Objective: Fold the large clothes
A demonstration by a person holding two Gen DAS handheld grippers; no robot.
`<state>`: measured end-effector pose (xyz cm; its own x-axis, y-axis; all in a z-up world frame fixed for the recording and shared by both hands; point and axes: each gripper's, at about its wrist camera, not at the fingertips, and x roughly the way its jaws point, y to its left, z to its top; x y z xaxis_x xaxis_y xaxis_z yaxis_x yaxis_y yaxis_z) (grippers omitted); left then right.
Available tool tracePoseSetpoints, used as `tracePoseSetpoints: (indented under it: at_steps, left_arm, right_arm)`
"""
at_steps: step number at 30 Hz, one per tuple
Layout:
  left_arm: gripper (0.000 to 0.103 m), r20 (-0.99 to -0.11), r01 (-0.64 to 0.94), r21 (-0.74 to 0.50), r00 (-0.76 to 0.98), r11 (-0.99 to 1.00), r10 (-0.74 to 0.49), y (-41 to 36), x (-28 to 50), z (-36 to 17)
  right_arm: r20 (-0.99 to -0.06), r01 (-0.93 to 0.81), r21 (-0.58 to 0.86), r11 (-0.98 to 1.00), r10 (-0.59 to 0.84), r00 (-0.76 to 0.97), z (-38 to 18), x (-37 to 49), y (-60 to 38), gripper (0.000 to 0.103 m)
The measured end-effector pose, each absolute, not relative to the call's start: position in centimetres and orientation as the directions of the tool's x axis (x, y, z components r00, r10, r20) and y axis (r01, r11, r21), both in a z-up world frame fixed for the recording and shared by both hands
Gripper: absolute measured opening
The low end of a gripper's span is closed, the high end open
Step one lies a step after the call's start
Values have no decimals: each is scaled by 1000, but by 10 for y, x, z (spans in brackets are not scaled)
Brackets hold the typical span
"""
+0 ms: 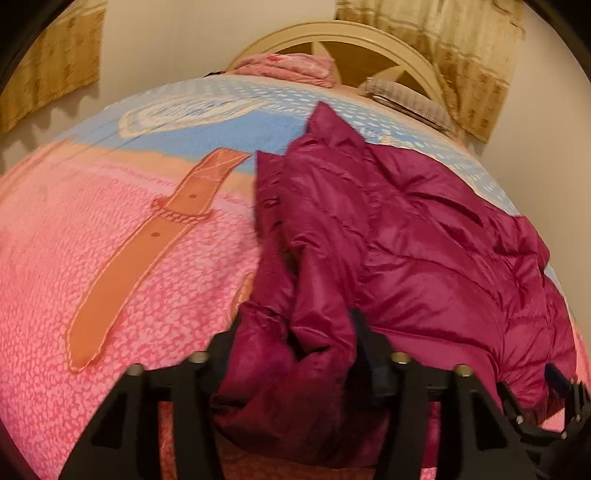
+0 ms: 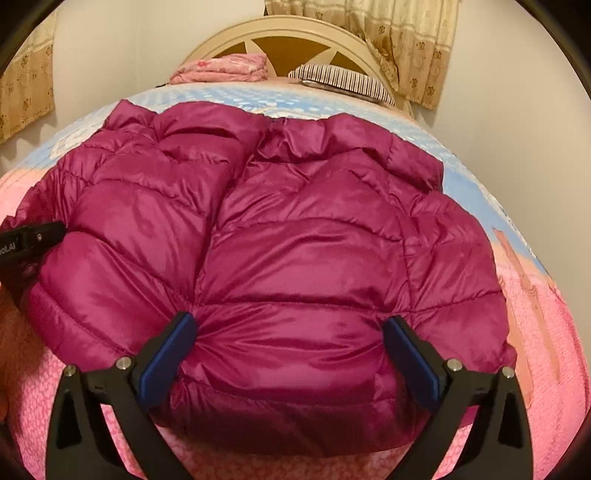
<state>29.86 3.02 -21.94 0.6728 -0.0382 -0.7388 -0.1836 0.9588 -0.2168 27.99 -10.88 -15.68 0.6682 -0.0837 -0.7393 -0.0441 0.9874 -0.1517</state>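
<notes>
The big bed (image 2: 546, 332) has a pink and blue cover. The puffy purple jacket (image 2: 277, 240) lies on the bed, spread out below the headboard (image 2: 295, 33). The right gripper (image 2: 291, 354) has its jaws wide apart around the jacket's near edge. The left gripper (image 1: 295, 354) has its jaws squeezed on a bunched side of the jacket. To fold it well, I think both should pinch firmly, lift together, and lay the side over flat.
</notes>
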Motion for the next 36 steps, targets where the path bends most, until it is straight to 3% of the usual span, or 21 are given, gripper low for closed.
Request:
tracePoseSetpoints:
  at_steps: [4, 5, 7, 11, 19, 24, 28, 32, 36]
  left_arm:
    - [61, -736, -157, -252, 672, 955, -84, 30, 301, -221]
    - [45, -734, -133, -252, 672, 958, -100, 25, 302, -221]
    - [31, -730, -98, -250, 672, 963, -121, 20, 302, -219]
    - [12, -725, -72, -226, 679, 971, -118, 16, 296, -213]
    - [8, -643, -74, -172, 764, 982, -55, 41, 258, -162]
    - [7, -602, -119, -139, 798, 983, 11, 82, 230, -128]
    - [7, -571, -144, -56, 817, 988, 87, 95, 215, -107]
    - [7, -529, -125, 46, 838, 991, 130, 76, 213, -93]
    - [7, -473, -68, 122, 873, 990, 118, 36, 216, -85]
  right_arm:
    - [-735, -43, -176, 983, -102, 670, -158, 282, -105, 103]
    - [-735, -43, -173, 984, -100, 671, -158, 282, -106, 103]
    - [-734, -42, -170, 985, -98, 673, -158, 281, -106, 103]
    - [-731, -41, -176, 984, -103, 675, -159, 279, -103, 103]
    - [-720, -37, -238, 971, -150, 678, -156, 276, -74, 103]
    - [-720, -127, -206, 970, -62, 692, -154, 270, -24, 103]
    - [-713, -267, -145, 953, 87, 695, -145, 250, 15, 103]
    - [-688, -308, -68, 949, 180, 703, -127, 230, -9, 103]
    - [-653, -244, -68, 968, 142, 744, -110, 221, -62, 103]
